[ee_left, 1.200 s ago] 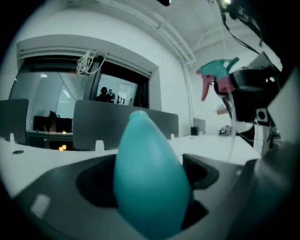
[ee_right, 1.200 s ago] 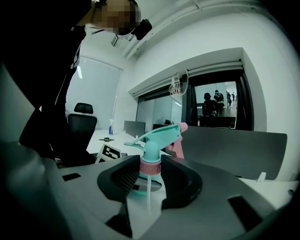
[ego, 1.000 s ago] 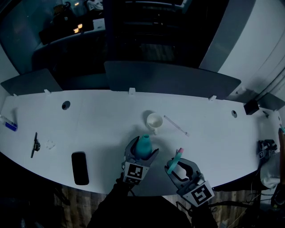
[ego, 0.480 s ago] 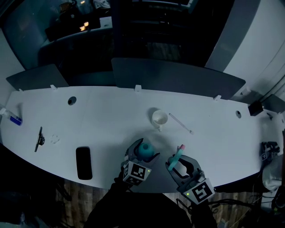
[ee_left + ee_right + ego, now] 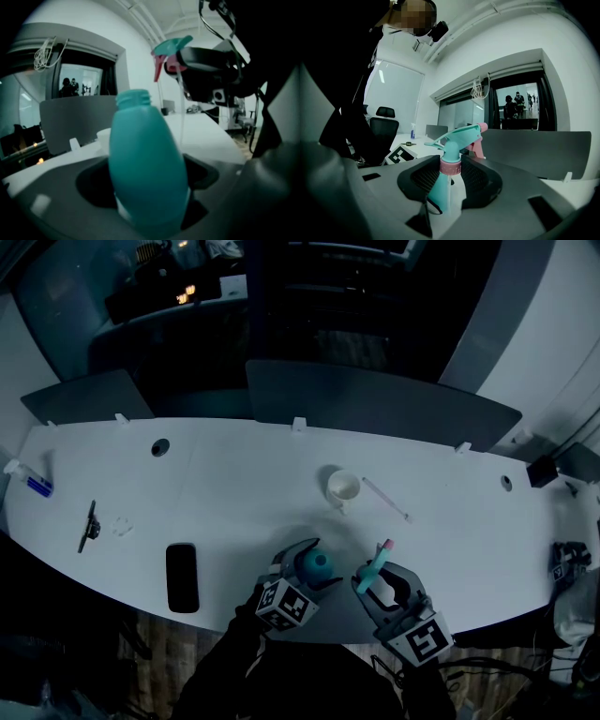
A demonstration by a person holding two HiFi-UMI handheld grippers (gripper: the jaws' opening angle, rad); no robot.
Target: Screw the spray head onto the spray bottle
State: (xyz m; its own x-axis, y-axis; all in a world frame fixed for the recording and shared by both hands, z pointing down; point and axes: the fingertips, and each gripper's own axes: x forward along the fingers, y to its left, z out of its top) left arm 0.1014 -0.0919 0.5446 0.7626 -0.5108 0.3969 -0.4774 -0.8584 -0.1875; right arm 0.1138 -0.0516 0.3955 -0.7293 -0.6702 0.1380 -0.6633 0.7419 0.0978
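Note:
My left gripper (image 5: 305, 565) is shut on a teal spray bottle (image 5: 315, 564) (image 5: 145, 173), held off the table near its front edge; the open threaded neck (image 5: 133, 98) points away from the gripper. My right gripper (image 5: 379, 579) (image 5: 449, 180) is shut on the teal spray head (image 5: 376, 563) (image 5: 451, 154) with its pink collar and pink trigger (image 5: 476, 143). The spray head sits a little to the right of the bottle, apart from it. In the left gripper view the spray head (image 5: 171, 47) hangs above and right of the bottle's neck.
On the white table (image 5: 234, 493) lie a white cup (image 5: 343, 486), a thin white tube (image 5: 386, 500), a black phone (image 5: 182, 577), a dark tool (image 5: 89, 526) and a small blue-capped bottle (image 5: 28, 478). Grey partitions (image 5: 375, 404) line the far edge.
The bottle in my left gripper has tipped from upright toward the camera, so its open neck now faces up at the head view. The right gripper with the spray head has barely shifted.

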